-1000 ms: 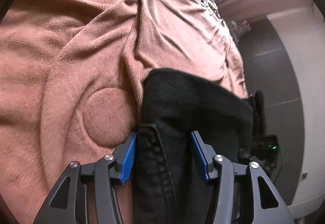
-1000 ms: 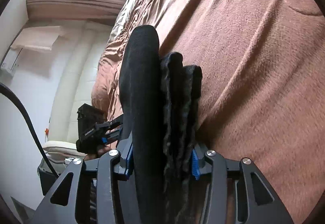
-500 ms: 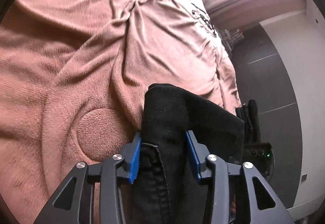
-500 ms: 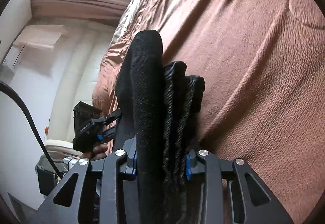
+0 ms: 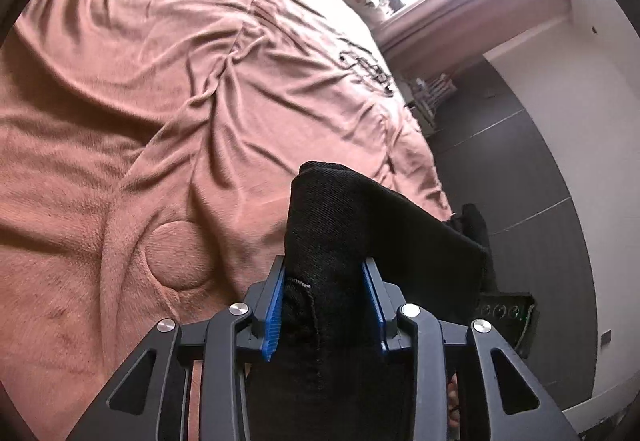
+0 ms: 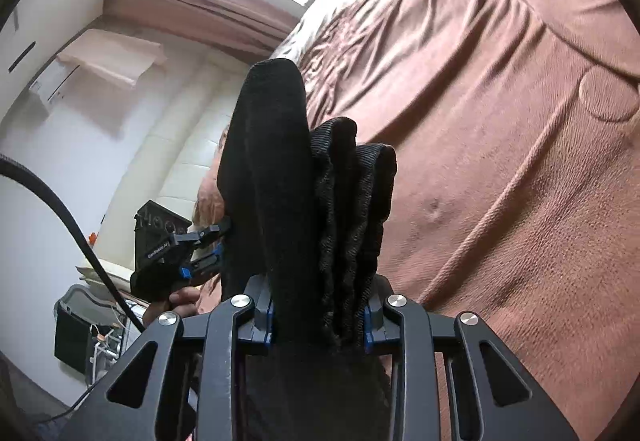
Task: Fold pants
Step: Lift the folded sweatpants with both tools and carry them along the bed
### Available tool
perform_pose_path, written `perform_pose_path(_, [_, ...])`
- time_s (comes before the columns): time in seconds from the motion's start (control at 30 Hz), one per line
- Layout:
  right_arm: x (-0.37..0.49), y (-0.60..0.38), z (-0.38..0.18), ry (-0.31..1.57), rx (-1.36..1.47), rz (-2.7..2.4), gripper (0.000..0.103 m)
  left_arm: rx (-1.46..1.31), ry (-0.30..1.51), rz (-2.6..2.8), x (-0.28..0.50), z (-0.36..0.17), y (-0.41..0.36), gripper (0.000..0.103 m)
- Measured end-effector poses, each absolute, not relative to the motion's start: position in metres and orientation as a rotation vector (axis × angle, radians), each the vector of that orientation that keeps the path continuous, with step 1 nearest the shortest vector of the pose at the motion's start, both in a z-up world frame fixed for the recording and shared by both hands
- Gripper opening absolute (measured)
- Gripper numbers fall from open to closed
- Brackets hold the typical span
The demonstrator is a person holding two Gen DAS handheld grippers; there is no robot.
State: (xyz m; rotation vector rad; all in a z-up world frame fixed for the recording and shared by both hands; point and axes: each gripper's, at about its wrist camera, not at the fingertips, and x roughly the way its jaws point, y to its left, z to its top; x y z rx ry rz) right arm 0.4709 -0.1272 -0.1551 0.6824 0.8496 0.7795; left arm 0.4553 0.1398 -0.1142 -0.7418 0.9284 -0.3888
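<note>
We grip the black pants (image 5: 340, 241) in both grippers: left gripper (image 5: 326, 305) closing on them, right gripper (image 6: 318, 315) clamped on bunched folds above the brown blanket (image 5: 160, 101); the lettering there is unreadable.

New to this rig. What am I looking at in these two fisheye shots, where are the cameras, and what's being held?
There is no robot arm: a person carries a two-finger gripper in each hand, each with a camera looking along its fingers. One picture is from the left gripper, whose jaws are closing on a thick fold of black pants. The other is from the right gripper, clamped on bunched layers of the same pants; the left gripper also appears there, at that picture's left. Below lies a rumpled brown blanket on a bed.
</note>
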Motion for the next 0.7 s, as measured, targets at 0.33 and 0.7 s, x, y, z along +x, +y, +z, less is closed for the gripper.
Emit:
perform_pose_path(0.33, [0.418, -0.129, -0.11, 0.713, 0.584, 0.743, 0.024, -0.752, 0.82, -0.432, 0.431, -0.066, 0.127, 0.034])
perform_pose_path(0.7, [0.356, -0.174, -0.052, 0.556, 0.515, 0.716, 0.024, -0.726, 0.715, -0.53, 0.405, 0.0, 0.088, 0.034])
